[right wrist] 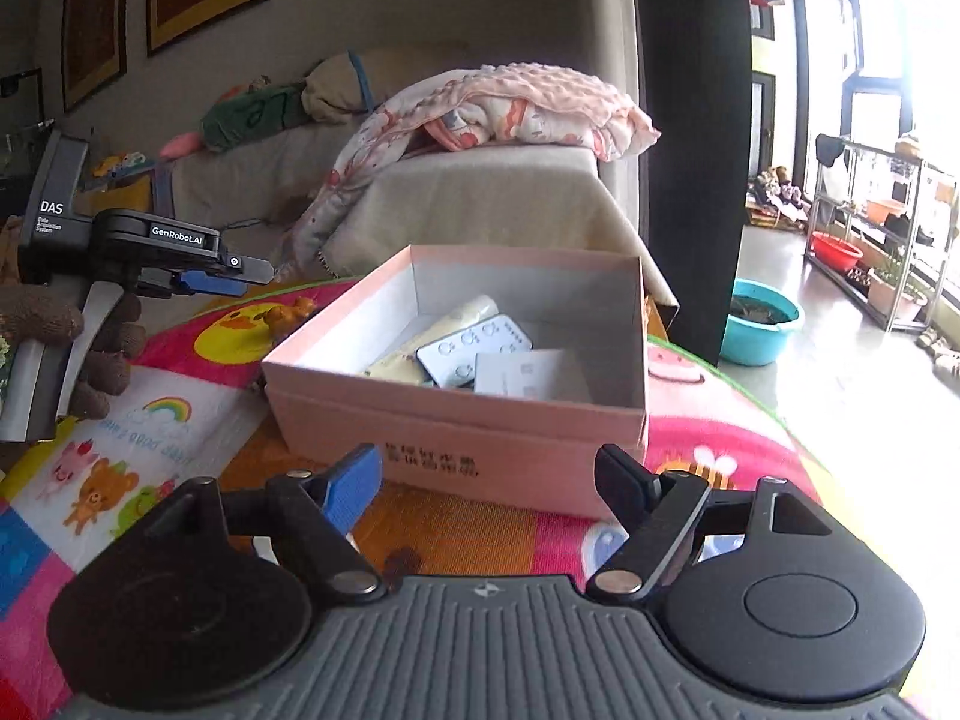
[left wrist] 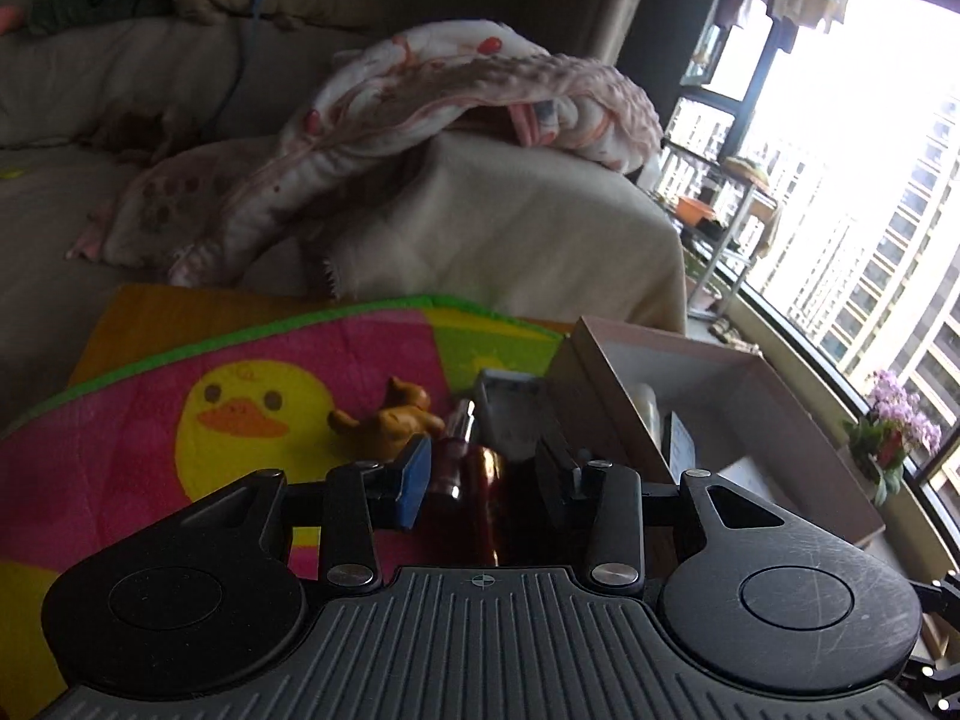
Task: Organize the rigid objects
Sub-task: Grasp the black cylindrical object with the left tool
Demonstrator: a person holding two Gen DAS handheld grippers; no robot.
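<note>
Sofa [right wrist: 480, 204], draped with a pink blanket [right wrist: 528, 102], behind a bright play mat [right wrist: 456, 534] printed with a duck. On the mat, a pink box [right wrist: 456, 420], open-topped, holding a pill sheet [right wrist: 474, 348], a card and a pale tube. Right gripper [right wrist: 489, 480]: released, jaws wide and empty, just before the box's near wall. Left gripper [left wrist: 486, 480]: clenched on a dark red bottle [left wrist: 474, 480] with a silver spray top, beside the box's left wall; an orange toy bear [left wrist: 390, 417] lies just beyond it on the mat. Likely risks: the smooth bottle may slip or twist in the pads; lowered carelessly, it may strike the box rim, shove the light box, or crush the pill sheet.
</note>
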